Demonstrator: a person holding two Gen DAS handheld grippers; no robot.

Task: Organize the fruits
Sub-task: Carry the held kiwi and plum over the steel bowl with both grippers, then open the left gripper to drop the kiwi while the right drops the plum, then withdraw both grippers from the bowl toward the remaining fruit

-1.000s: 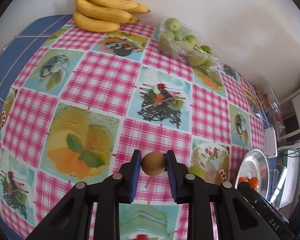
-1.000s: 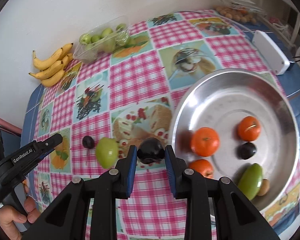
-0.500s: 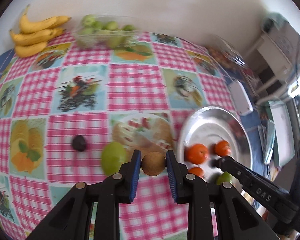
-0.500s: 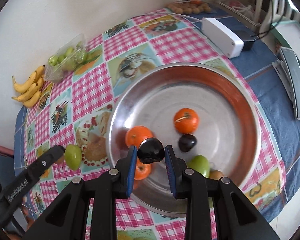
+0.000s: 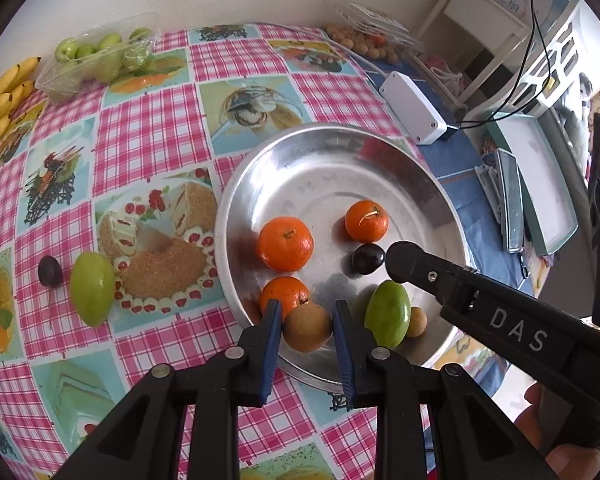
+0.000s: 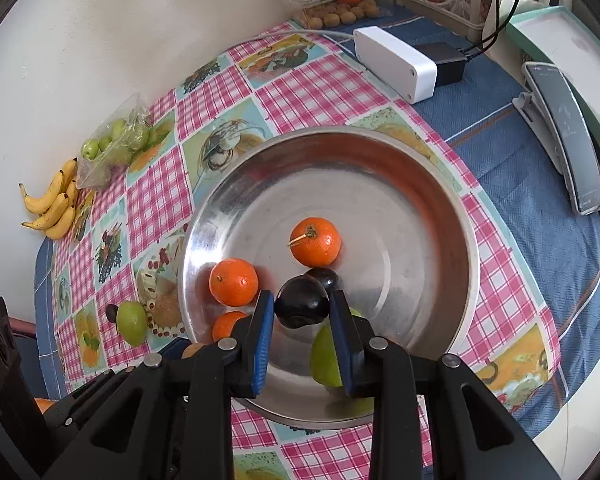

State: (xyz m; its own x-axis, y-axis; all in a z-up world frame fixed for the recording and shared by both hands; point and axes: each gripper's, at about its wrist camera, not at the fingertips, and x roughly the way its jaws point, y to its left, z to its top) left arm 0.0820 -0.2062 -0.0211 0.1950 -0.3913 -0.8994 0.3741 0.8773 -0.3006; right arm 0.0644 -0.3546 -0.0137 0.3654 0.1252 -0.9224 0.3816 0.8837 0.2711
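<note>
My left gripper (image 5: pixel 307 326) is shut on a round brown fruit (image 5: pixel 307 328), held above the near rim of the steel bowl (image 5: pixel 320 172). My right gripper (image 6: pixel 302 307) is shut on a dark plum (image 6: pixel 302 307) over the middle of the same bowl (image 6: pixel 380 184). In the bowl lie three oranges (image 5: pixel 285 243), a dark plum (image 5: pixel 367 258), a green mango (image 5: pixel 388 312) and a small brown fruit (image 5: pixel 416 322). Left of the bowl on the cloth rest a green mango (image 5: pixel 92 294) and a dark plum (image 5: pixel 50 271). The right gripper's arm (image 5: pixel 500 320) crosses the left wrist view.
Bananas (image 6: pixel 54 208) and a clear tray of green fruit (image 6: pixel 116 148) sit at the table's far left by the wall. A white box (image 6: pixel 396 62) with a black adapter, a punnet of small brown fruit (image 6: pixel 340 12) and a phone (image 6: pixel 568 128) lie on the blue cloth to the right.
Both grippers have swung from the checked cloth to over the steel bowl, each keeping its fruit. The left one travelled farther, turning from the banana corner toward the bowl.
</note>
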